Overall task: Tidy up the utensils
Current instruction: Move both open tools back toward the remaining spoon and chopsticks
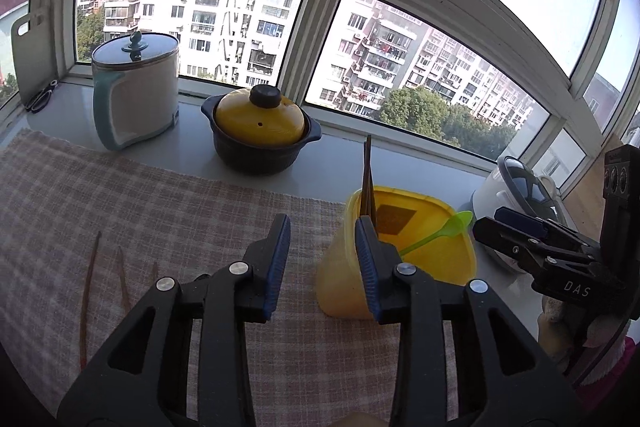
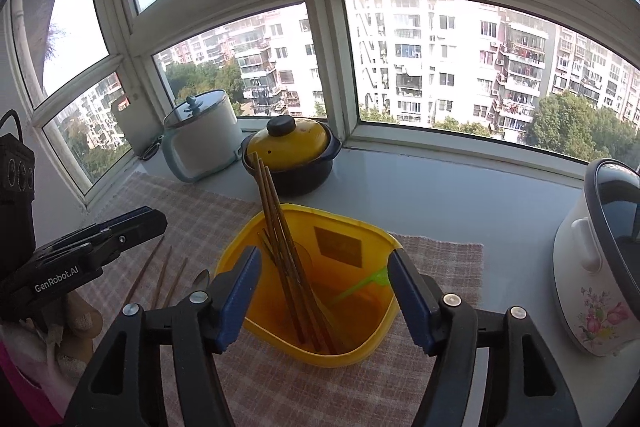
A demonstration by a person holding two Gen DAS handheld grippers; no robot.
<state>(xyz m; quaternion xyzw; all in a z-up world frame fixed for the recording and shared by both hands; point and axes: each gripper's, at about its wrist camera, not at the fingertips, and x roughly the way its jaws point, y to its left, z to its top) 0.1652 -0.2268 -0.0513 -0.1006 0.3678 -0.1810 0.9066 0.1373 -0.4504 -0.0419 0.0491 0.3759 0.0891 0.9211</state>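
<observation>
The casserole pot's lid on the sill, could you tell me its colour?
Yellow lid with a dark knob, clearest in the left wrist view.

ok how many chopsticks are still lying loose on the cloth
3, side by side on the checked cloth, left of the yellow container: one, one, one. Their near ends are hidden, so more may be out of sight.

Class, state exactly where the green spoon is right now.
The green spoon lies inside the yellow container, right of the chopsticks standing in it.
</observation>
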